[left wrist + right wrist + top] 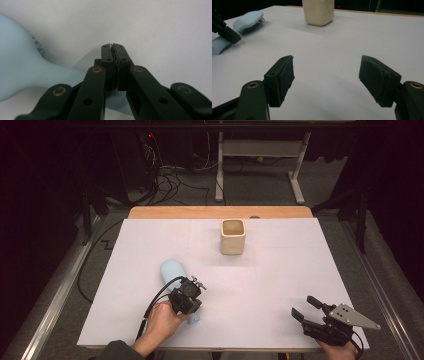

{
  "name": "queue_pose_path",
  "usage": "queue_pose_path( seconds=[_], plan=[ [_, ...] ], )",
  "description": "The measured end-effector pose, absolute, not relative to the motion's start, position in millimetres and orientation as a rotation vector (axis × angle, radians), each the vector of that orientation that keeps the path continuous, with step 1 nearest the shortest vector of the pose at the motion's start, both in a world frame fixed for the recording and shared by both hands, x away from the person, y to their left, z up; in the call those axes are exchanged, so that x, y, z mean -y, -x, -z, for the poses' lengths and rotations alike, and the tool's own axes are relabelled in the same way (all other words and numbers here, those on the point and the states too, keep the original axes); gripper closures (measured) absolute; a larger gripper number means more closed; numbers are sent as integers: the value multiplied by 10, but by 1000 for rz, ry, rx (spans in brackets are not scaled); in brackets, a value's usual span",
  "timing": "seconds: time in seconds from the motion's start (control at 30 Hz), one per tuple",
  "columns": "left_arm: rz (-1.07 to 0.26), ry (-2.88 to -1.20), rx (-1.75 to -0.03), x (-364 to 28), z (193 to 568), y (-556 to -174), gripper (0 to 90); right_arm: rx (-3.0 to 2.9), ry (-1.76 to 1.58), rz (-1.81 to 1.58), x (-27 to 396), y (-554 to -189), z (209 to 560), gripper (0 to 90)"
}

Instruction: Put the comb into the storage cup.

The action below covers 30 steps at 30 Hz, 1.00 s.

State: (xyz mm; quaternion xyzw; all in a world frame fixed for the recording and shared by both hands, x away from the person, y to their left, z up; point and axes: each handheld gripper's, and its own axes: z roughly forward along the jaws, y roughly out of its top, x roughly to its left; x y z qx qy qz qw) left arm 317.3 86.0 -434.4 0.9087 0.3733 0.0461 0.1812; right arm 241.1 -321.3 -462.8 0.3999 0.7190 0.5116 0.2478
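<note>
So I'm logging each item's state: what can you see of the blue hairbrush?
The hairbrush looks like pale blue matte plastic, with an oval head and a thick handle. It lies on the white table, dark bristles facing down and sideways. The left tongs, jaws shut, sit over its handle; whether they grip it is unclear.

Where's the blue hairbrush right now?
High view: the blue hairbrush lies left of centre on the table, its handle under the left gripper, nearer than the beige cup.

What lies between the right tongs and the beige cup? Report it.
Nothing. In the right gripper view, bare white tabletop runs from the open right tongs to the beige cup. The high view shows the same; the blue hairbrush lies off to the left.
</note>
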Motion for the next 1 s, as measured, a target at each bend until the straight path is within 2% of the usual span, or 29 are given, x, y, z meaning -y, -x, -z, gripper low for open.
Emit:
queue_pose_path(
  seconds=[1.0],
  plan=[
    [-248,-2565,-1146,-1212,4344,-3077,878,-1958,-1082,-1393,3208,-2406,4623,286]
  ],
)
